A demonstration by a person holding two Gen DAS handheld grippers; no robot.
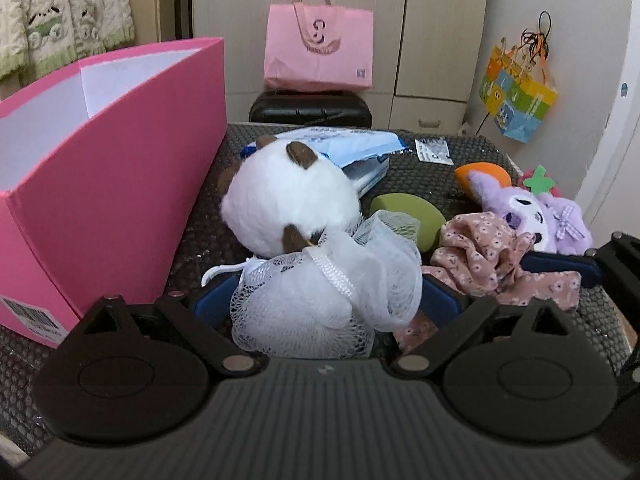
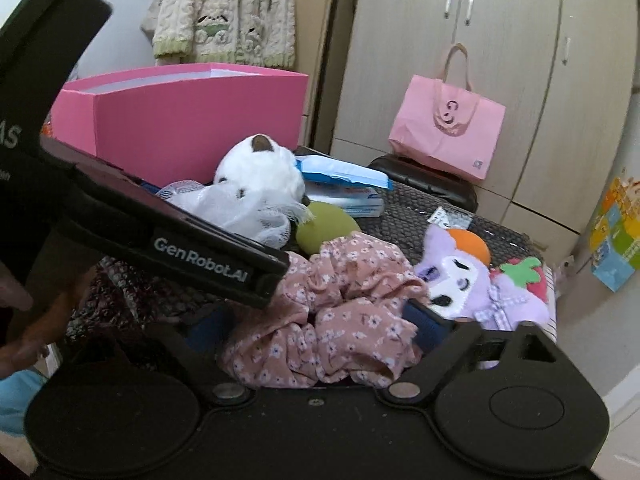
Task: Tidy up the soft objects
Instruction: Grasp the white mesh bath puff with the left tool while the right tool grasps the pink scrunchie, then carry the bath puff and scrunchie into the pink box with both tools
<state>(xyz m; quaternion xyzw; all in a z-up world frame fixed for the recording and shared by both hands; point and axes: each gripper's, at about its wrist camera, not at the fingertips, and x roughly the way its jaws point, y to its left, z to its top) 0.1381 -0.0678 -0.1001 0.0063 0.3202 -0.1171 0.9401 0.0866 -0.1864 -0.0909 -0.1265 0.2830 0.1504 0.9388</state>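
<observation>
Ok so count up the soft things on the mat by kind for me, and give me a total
Plush toys: 3, white bear, purple bunny, strawberry
Sponges: 2, green sponge, orange sponge
Mesh bath puffs: 1, white puff
Fabric scrunchies: 1, pink floral scrunchie
Total: 7

The mesh puff [image 1: 320, 292] covers most of the left gripper's [image 1: 326, 300] blue pads. The scrunchie [image 2: 336, 320] hides the right gripper's [image 2: 320, 328] left pad. The label [image 1: 434, 151] print is too small to read. The box [image 1: 100, 184] runs off the left edge.
</observation>
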